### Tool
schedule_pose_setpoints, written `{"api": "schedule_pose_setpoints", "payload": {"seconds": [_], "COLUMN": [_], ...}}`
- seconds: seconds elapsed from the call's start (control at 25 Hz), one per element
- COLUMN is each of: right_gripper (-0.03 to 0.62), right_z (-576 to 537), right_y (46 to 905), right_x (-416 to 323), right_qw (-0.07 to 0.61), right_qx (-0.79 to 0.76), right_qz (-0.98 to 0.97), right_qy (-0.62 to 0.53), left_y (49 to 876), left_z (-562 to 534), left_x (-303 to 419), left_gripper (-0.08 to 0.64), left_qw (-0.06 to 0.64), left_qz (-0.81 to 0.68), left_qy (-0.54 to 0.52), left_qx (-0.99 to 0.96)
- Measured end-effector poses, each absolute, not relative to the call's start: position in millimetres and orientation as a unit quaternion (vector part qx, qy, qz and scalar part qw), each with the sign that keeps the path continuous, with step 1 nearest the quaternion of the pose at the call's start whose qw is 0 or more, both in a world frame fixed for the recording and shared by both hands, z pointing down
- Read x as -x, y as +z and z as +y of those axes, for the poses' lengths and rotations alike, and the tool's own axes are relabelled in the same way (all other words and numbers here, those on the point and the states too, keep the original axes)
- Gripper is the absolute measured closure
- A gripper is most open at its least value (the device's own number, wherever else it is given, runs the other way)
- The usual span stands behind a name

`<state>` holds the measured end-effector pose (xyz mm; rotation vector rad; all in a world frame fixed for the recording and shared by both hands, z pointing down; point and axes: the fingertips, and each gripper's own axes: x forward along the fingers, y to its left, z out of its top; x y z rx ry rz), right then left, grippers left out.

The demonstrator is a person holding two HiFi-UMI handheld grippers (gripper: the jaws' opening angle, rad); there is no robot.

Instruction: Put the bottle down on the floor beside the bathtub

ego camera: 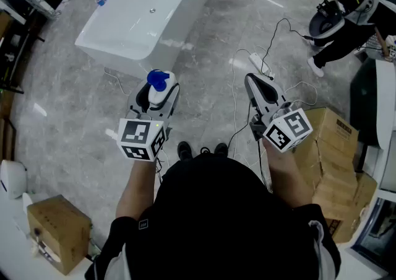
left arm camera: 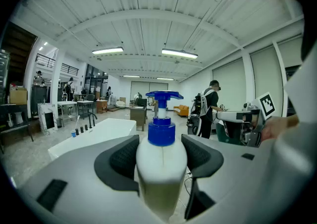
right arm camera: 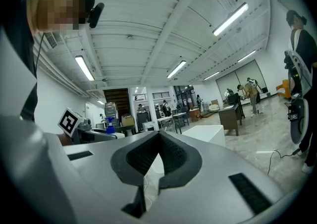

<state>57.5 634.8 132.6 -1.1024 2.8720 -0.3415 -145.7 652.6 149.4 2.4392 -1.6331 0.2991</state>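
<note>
A white pump bottle [left arm camera: 161, 168] with a blue cap and pump head [ego camera: 158, 79] stands upright between the black pads of my left gripper [ego camera: 158, 94], which is shut on its body and held in the air at waist height. The white bathtub [ego camera: 154, 12] lies on the grey floor ahead and to the left; in the left gripper view the bathtub [left arm camera: 96, 131] shows beyond the left jaw. My right gripper [ego camera: 255, 84] hovers to the right, its jaws shut with nothing between the pads [right arm camera: 171, 161].
Cables and a white power strip [ego camera: 261, 65] trail over the floor ahead of the right gripper. Cardboard boxes [ego camera: 328, 148] stack at the right, another box [ego camera: 57, 230] at the lower left. A person [ego camera: 343, 31] stands at the far right. The holder's shoes [ego camera: 202, 148] are below.
</note>
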Motion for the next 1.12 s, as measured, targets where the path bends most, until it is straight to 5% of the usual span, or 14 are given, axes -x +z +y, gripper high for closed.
{"api": "schedule_pose_setpoints", "payload": {"seconds": [1.12], "right_gripper": [0.564], "right_z": [648], "right_y": [149], "right_x": [-162], "right_qw": [0.040], "right_qx": [0.323], "right_qz": [0.931], "right_qy": [-0.165], "left_y": [165], "left_z": [653], "left_x": [62], "left_gripper": [0.286], "left_qw": [0.117], "left_qz": [-0.572], "left_qy": [0.101], "left_qx": [-0.806]}}
